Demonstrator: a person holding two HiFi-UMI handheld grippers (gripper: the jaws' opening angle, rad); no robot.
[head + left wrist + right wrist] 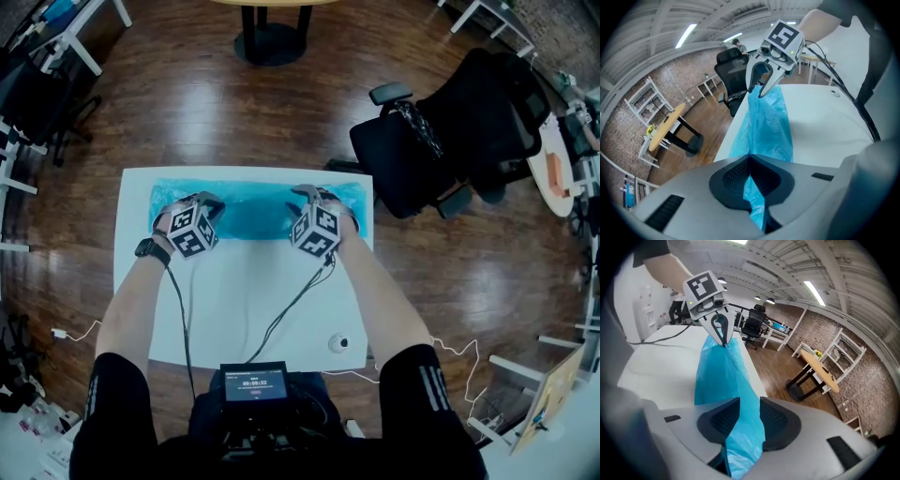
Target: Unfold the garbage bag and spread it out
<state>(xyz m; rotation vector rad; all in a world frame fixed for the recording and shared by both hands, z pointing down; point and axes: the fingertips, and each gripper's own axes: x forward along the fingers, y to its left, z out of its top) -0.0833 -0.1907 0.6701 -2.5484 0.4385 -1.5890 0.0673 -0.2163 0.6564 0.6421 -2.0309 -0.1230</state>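
A blue garbage bag (253,212) lies stretched along the far edge of the white table (244,309). My left gripper (200,202) is shut on the bag near its left end; in the left gripper view the film (766,126) is pinched thin between the closed pads (736,176). My right gripper (307,197) holds the bag toward its right end. In the right gripper view a thick bunched fold (726,376) fills the wider gap between its pads (776,418). Each gripper sees the other lifting the bag: right gripper (759,88), left gripper (723,339).
A black office chair (450,141) stands off the table's far right corner. A round table's base (272,42) is beyond the far edge. A small white round object (338,343) and cables (291,305) lie on the near part of the table.
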